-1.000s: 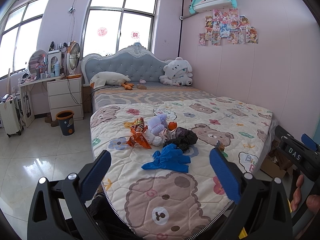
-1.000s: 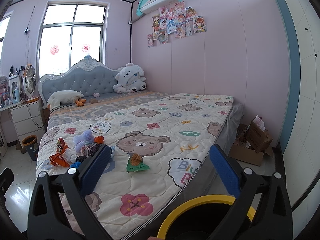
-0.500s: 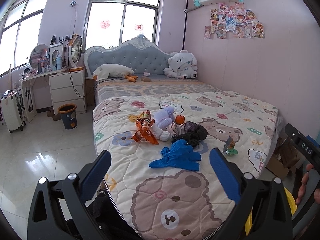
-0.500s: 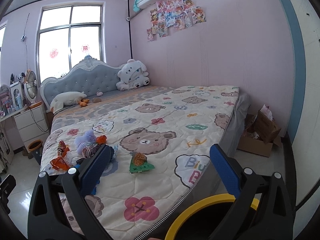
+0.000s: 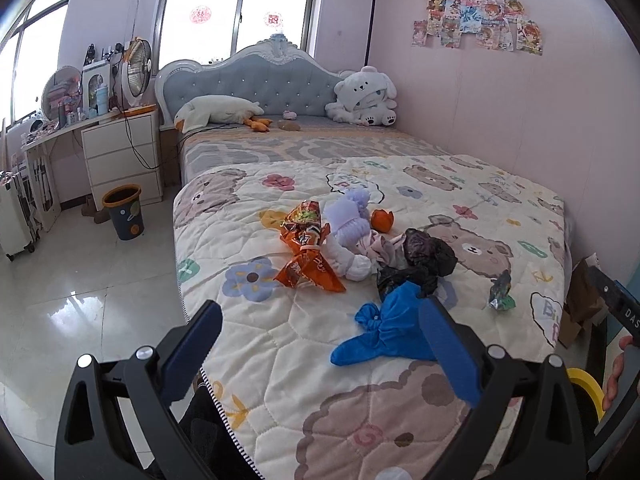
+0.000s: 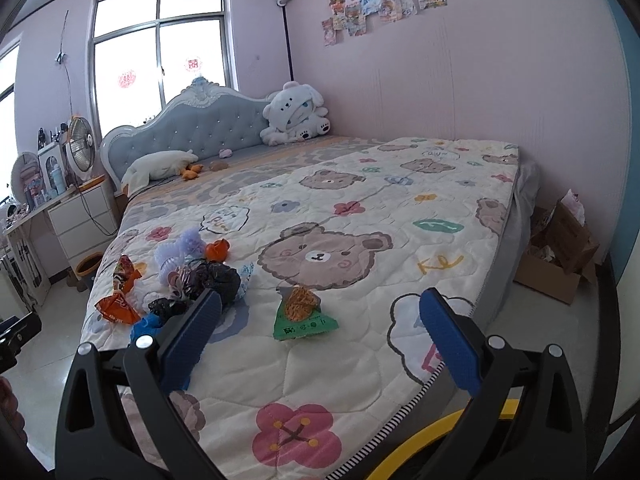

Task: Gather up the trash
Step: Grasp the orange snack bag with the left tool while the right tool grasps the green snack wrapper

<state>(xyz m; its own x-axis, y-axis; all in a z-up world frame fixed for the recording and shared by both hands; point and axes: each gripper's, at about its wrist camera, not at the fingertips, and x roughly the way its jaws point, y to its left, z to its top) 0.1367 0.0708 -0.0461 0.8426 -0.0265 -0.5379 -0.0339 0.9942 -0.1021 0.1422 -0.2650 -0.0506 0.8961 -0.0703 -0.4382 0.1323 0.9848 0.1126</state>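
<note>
In the left wrist view we have moved our left gripper (image 5: pixel 320 344) closer over the quilt (image 5: pixel 280 344) than a second ago, jaws spread and holding nothing, with the blue glove (image 5: pixel 384 332) just ahead near its right finger and the orange wrapper (image 5: pixel 308 256) and black bag (image 5: pixel 420 260) beyond. In the right wrist view our right gripper (image 6: pixel 320 340), also spread and empty, now sits nearer the green wrapper (image 6: pixel 302 314) on the quilt, which lies ahead between the fingers, the yellow bin rim (image 6: pixel 432 440) below.

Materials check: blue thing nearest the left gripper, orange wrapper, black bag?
Blue glove: looks like thin nitrile or latex, matte, limp with a knotted end. Orange snack wrapper: glossy printed plastic film, sharp creases and glints. Black bag: thin plastic film, crumpled, with a faint sheen. All are likely light and deformable.
</note>
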